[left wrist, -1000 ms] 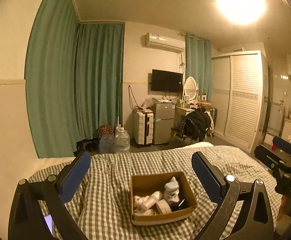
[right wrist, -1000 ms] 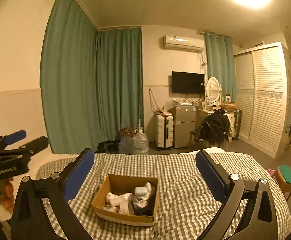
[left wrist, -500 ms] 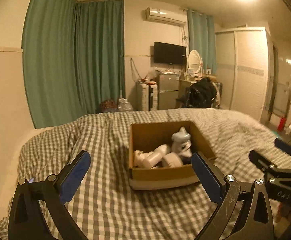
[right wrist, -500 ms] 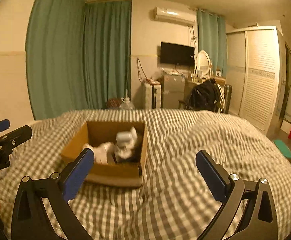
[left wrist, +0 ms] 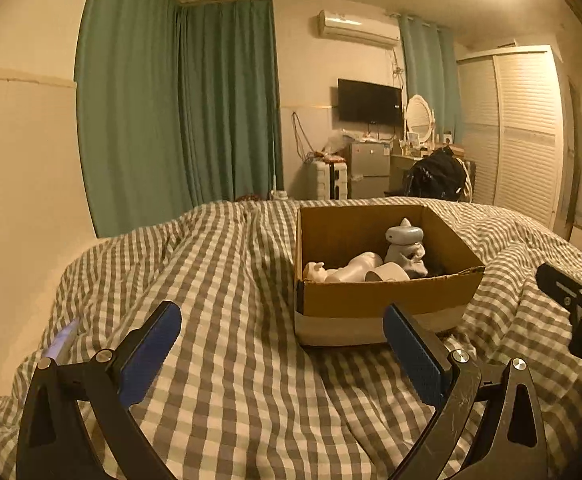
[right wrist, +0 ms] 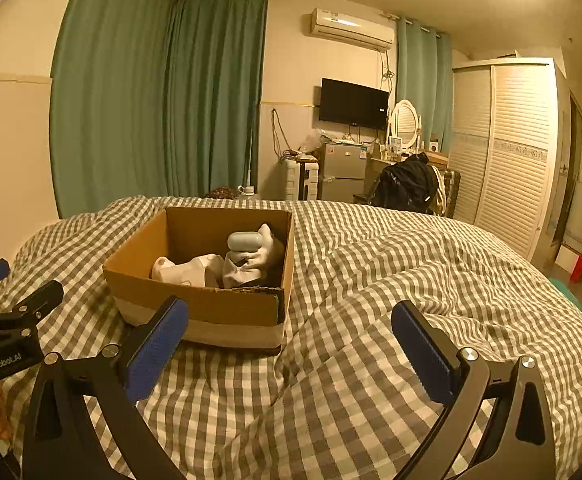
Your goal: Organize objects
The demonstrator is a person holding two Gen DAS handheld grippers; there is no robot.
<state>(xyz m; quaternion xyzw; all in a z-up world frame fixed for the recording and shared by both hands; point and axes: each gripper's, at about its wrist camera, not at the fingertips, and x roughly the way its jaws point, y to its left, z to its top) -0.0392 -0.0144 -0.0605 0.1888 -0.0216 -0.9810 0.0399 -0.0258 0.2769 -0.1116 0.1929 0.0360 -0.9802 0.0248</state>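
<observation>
An open cardboard box (left wrist: 387, 300) sits on a grey checked bedspread (left wrist: 231, 320); it also shows in the right wrist view (right wrist: 227, 310). Inside lie white socks (right wrist: 189, 270), a grey-blue capped bottle or toy (left wrist: 403, 240) and other pale items. My left gripper (left wrist: 283, 344) is open and empty, low over the bed, just short of the box's near left. My right gripper (right wrist: 289, 344) is open and empty, near the box's front right corner. Each gripper shows at the edge of the other's view.
Green curtains (left wrist: 179, 112) hang behind the bed. Across the room stand a suitcase (left wrist: 327, 180), a small fridge (left wrist: 367, 170), a wall TV (left wrist: 369, 101), a chair with a black bag (left wrist: 435, 176) and a louvred wardrobe (left wrist: 523, 132). The bedspread (right wrist: 411, 280) is rumpled with folds.
Both grippers have come down and forward toward the bed. The box now looks larger and closer in both views. Both jaws stay open.
</observation>
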